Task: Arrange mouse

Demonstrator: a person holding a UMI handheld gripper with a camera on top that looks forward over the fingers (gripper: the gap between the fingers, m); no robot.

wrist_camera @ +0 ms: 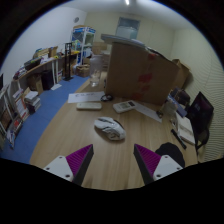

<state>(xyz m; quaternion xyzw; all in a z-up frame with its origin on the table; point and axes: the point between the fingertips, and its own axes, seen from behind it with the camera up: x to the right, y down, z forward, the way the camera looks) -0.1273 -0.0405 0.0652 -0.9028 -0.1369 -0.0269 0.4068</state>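
Note:
A small grey-and-white rounded object, likely the mouse (110, 127), lies on the wooden table (80, 130) just ahead of my fingers, about midway between them. My gripper (112, 152) is open and empty, with bare tabletop between the purple pads. The left finger (72, 162) and the right finger (149, 160) stand well apart and short of the mouse, touching nothing. A dark rounded object (170, 152) lies on the table just beyond the right finger; I cannot tell what it is.
A large cardboard box (140, 70) stands at the table's far side. Flat white items (88, 100) and a small box (125, 106) lie before it. Dark equipment with a screen (198, 112) stands to the right. Blue floor (30, 125) and shelves (45, 68) are left.

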